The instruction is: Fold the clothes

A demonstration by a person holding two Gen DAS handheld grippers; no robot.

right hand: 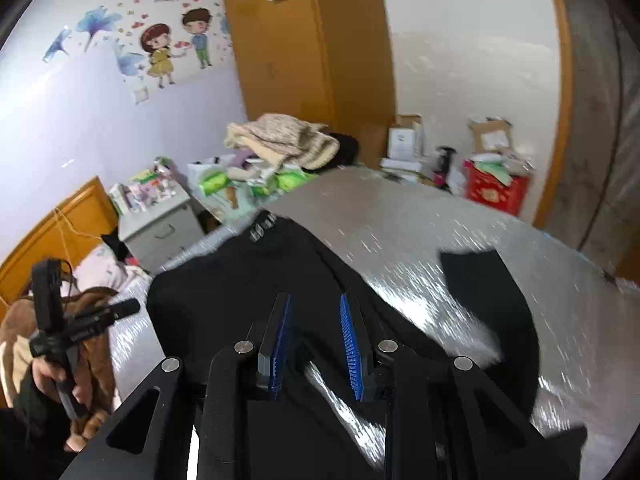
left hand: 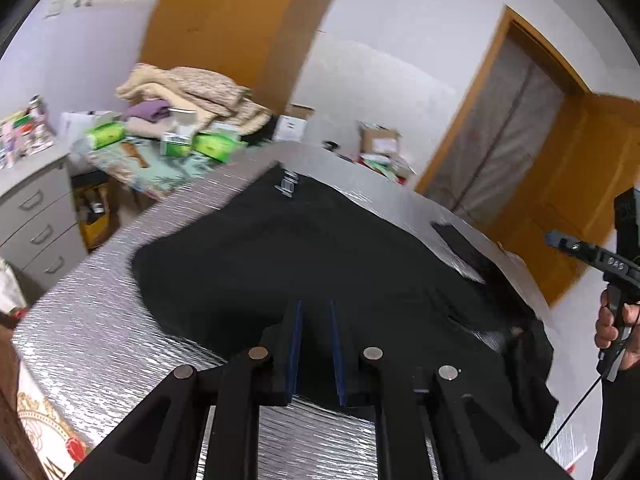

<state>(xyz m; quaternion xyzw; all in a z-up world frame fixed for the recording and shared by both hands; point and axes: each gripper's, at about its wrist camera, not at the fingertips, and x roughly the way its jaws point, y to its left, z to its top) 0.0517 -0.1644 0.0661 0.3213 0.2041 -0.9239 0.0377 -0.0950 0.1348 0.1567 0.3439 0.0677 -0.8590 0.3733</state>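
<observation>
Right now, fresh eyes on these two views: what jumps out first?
The black garment dominates, spread across the shiny silver table cover, with a white printed logo near its far edge. Both grippers hover above it with jaws apart and nothing between them: left gripper, right gripper. Behind the table, a heap of beige blankets sits among green packets, beside an orange wardrobe.

Both wrist cams: down over garment (left hand: 320, 248).

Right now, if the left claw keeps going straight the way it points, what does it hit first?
Most likely the black garment spread on the silver table. The left claw points down at the cloth with its jaws apart and nothing between them; depth is hard to judge.
</observation>
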